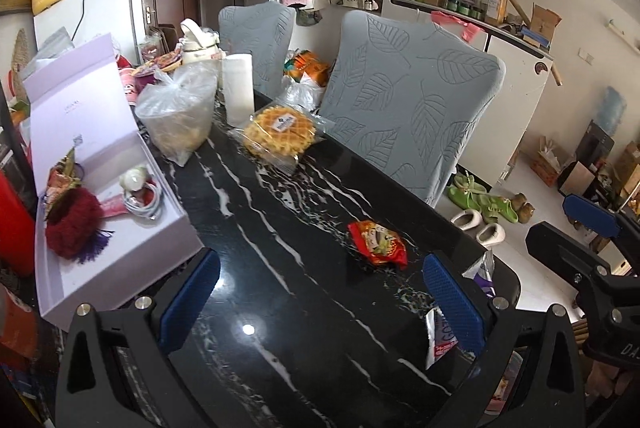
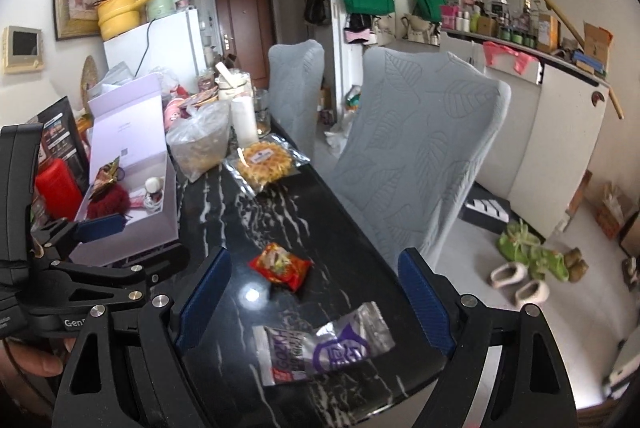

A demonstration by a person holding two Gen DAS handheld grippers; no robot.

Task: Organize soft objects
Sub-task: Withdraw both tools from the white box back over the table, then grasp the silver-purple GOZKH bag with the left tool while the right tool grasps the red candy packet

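Both grippers, left gripper [image 1: 320, 298] and right gripper [image 2: 316, 302], stand wide open and hold nothing. The purple packet [image 2: 326, 346] lies nearest, on the near side of the red packet [image 2: 281, 265]. Judging by this, close gently on its crinkly middle, then lift it toward the lilac box [image 2: 158, 206].

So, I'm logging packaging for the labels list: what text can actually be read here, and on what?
"Gen": black left gripper body, cut off.
"DA": black right gripper body, cut off.
Purple-and-silver snack packet: large print, not legible to me.
Red snack packet, waffle pack sticker, lilac open box lid: print too small.
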